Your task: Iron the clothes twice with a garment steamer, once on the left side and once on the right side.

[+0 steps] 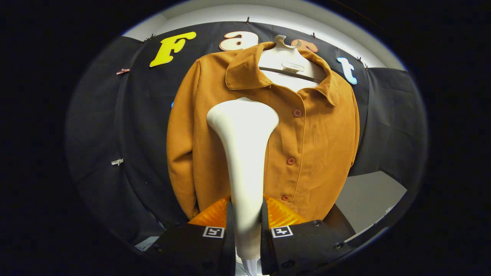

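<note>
An orange-brown buttoned jacket [314, 145] hangs on a white hanger [287, 57] against the black booth wall, straight ahead of me. My gripper [247, 222] is shut on the neck of a white garment steamer [245, 153]. Both fingers press on its narrow handle. The steamer's wide head stands upright beyond the fingers, over the jacket's left chest, just left of the button row. I cannot tell whether the head touches the cloth. The steamer hides part of the left front panel.
Black cloth [126, 126] covers the wall behind and to both sides of the jacket, held by small clips. A pale grey surface [368, 199] shows low to the right of the jacket. A white ceiling strip runs above the cloth.
</note>
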The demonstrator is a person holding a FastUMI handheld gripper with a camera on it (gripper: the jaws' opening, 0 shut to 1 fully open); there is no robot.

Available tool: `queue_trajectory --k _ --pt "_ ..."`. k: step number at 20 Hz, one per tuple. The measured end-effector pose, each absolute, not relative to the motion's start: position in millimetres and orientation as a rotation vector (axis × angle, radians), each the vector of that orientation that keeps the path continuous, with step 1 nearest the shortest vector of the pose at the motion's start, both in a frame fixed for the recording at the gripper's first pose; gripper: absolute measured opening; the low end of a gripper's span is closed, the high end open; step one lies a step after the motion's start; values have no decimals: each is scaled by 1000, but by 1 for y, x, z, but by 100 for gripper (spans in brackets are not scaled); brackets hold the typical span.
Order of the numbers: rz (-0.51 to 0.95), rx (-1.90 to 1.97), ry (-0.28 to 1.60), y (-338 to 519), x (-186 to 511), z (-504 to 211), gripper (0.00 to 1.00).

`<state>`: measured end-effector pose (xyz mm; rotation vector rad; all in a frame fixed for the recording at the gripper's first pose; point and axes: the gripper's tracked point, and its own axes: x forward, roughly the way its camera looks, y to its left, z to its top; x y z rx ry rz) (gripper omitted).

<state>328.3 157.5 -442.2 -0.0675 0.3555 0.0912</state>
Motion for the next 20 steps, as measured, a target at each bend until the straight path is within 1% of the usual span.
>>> queue_trajectory --k 11,20 --pt "54 -92 417 154 319 -502 29" --pt "51 -87 524 151 295 -575 29"
